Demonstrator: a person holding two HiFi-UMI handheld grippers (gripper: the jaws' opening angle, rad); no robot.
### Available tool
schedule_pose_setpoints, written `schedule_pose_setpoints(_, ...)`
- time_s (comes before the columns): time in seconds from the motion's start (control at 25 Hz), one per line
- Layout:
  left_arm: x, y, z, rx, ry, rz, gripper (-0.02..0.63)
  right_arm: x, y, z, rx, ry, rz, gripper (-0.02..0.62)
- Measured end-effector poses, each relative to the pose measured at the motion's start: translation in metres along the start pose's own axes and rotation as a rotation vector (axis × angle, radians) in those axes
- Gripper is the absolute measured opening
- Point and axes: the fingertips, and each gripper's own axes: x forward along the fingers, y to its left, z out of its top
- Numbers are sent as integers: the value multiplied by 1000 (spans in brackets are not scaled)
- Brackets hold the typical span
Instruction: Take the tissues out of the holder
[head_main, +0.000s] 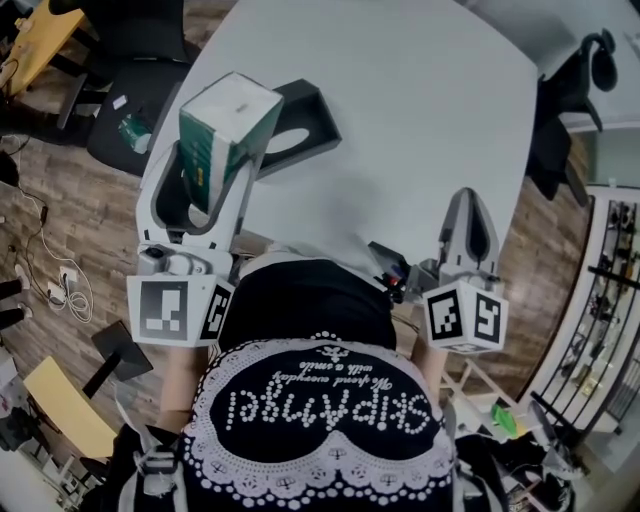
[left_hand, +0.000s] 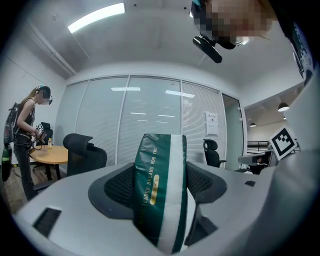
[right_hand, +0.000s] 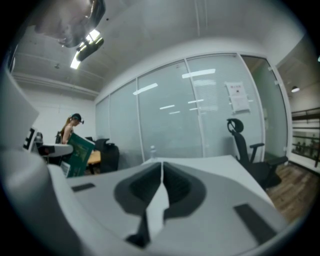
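Now the left gripper (left_hand: 161, 181) has its jaws clamped on the tissue pack (head_main: 228, 120) — held up over the table's (head_main: 410, 110) left edge, with the dark holder (head_main: 312, 108) lying just beside it. The right gripper (right_hand: 161, 184) — jaws pressed together, empty — hovers at the near edge.

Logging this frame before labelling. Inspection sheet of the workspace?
Surface: pale table, mostly bare.
Job's things: green tissue pack lifted out of the black holder, which lies on the table behind it.
Clutter: what looks like a small bottle near the table's far edge.
Grippers: left claw shut on the pack; right claw shut, empty, low at the table's near edge.
Cables: white leads on the wood floor, left of the table.
Surroundings: office chairs, glass wall, another person at a wooden desk.
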Motion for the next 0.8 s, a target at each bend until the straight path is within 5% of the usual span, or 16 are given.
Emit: schedule_pose_setpoints(0.8, -31, 13, -20, -32, 31, 25, 336, -23, 21, -11, -16, 25, 50, 34)
